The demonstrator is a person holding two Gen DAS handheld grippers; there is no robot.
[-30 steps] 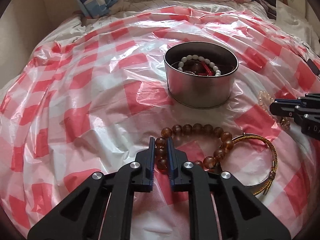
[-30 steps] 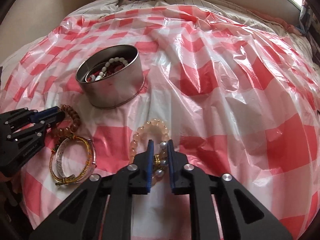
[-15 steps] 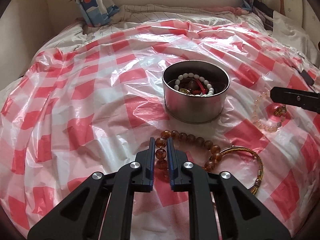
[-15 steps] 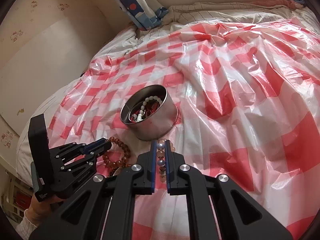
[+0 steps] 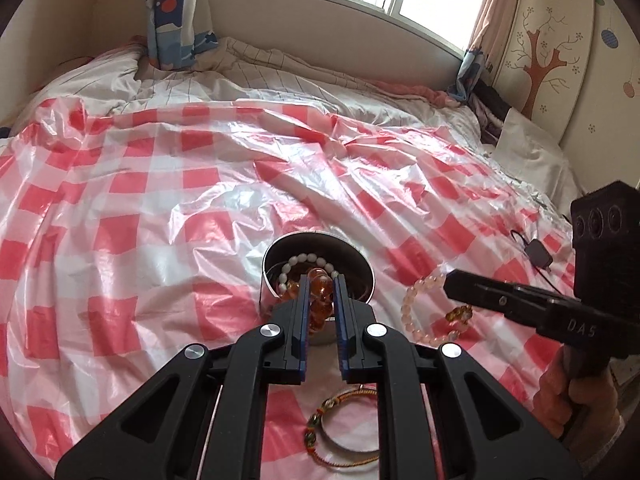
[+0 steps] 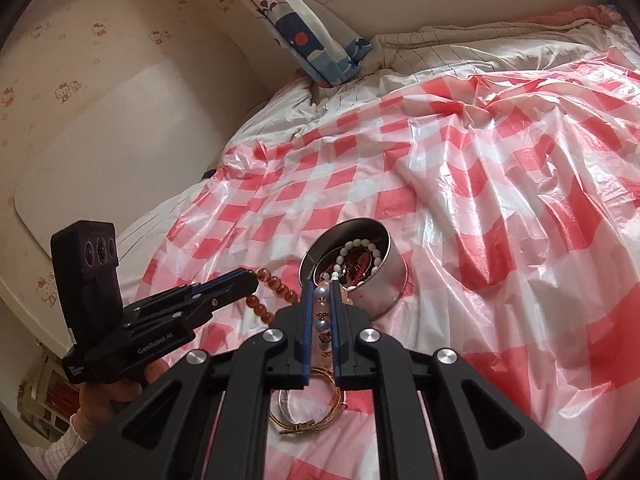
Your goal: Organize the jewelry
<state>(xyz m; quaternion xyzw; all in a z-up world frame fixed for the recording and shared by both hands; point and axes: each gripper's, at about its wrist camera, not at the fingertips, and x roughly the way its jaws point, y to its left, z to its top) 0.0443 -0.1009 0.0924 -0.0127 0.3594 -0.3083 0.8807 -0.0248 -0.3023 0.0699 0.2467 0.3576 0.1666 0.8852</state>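
Note:
A round metal tin holds a white bead bracelet and red jewelry. My left gripper is shut on an amber bead bracelet and holds it lifted in front of the tin; its beads also show in the right wrist view. My right gripper is shut on a pale pink and pearl bead bracelet, lifted next to the tin; that bracelet hangs below it in the left wrist view. A gold bangle lies on the cloth below both grippers.
A red and white checked plastic sheet covers the bed. A blue patterned pillow leans at the headboard. A small black device with a cord lies at the right edge. A wall runs on the left.
Both grippers have risen from the cloth, each with its bracelet, and moved toward the tin. The amber bracelet now hangs over the tin's near rim.

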